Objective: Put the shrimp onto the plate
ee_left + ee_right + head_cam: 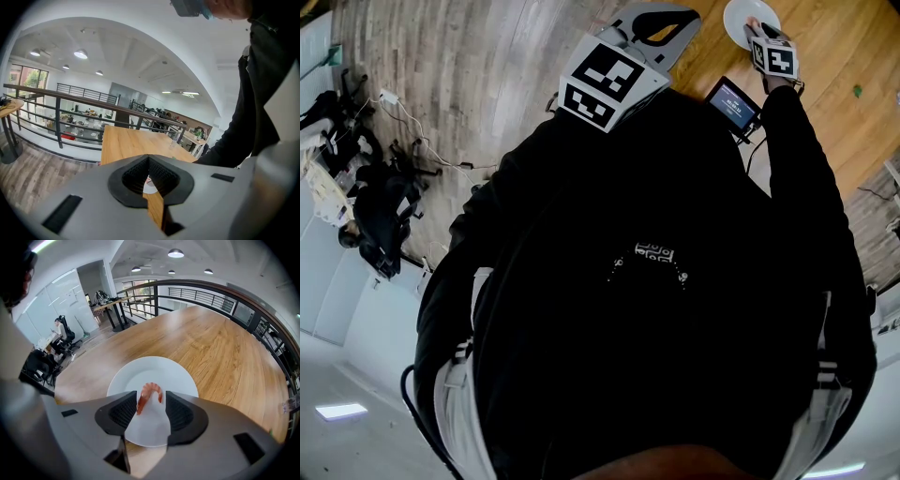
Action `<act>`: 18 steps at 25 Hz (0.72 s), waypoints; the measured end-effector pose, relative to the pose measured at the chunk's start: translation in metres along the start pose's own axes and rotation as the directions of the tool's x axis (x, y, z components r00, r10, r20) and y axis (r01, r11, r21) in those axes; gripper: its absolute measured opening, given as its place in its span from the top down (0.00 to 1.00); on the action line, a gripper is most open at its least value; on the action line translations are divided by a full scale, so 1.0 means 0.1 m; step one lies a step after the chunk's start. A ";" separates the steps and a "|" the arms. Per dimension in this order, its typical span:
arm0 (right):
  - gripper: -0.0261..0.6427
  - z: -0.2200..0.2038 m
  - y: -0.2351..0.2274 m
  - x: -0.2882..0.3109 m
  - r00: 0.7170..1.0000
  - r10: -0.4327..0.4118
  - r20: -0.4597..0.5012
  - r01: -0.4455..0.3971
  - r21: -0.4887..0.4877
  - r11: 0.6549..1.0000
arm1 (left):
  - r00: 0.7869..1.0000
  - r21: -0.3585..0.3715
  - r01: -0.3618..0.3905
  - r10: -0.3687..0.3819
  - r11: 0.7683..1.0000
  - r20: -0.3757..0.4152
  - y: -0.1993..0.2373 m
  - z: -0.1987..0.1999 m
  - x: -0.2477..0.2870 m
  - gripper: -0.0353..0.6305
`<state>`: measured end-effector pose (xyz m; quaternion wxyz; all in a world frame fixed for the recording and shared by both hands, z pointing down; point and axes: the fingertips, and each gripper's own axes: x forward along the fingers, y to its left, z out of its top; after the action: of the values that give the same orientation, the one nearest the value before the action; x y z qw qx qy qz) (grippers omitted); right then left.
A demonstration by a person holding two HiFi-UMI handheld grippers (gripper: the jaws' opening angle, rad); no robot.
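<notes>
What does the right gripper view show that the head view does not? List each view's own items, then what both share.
Only the right gripper view shows the shrimp between the open jaws of the right hand-held gripper, over the white plate, and a railing beyond the table. Only the head view shows the person's black top, a small screen and cables on the floor. Both show the white plate, the wooden table and the right hand-held gripper.

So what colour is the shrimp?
Orange-pink. The shrimp shows best in the right gripper view, against the white plate.
</notes>
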<state>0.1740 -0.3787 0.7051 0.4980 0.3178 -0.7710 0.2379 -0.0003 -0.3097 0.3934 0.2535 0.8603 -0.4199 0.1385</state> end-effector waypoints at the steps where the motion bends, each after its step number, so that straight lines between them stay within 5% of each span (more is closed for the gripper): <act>1: 0.68 0.02 0.00 -0.03 1.000 -0.001 0.006 0.001 0.003 1.000 | 1.000 -0.001 0.001 -0.001 1.000 0.001 0.01 0.02 -0.01 0.94; 9: 0.65 0.20 -0.01 -0.07 0.996 0.016 0.091 -0.021 0.061 0.998 | 1.000 0.029 0.011 -0.011 1.000 0.009 0.12 0.01 -0.03 0.94; 18: 0.65 0.71 -0.14 -0.88 0.964 -0.054 0.260 0.018 0.139 0.990 | 0.998 0.104 0.056 -0.060 0.993 0.034 0.14 0.30 0.07 0.94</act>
<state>0.1673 -0.4149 0.5973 0.3729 0.3936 -0.8064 0.2359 -0.0062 -0.3378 0.3758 0.2051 0.8865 -0.3918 0.1366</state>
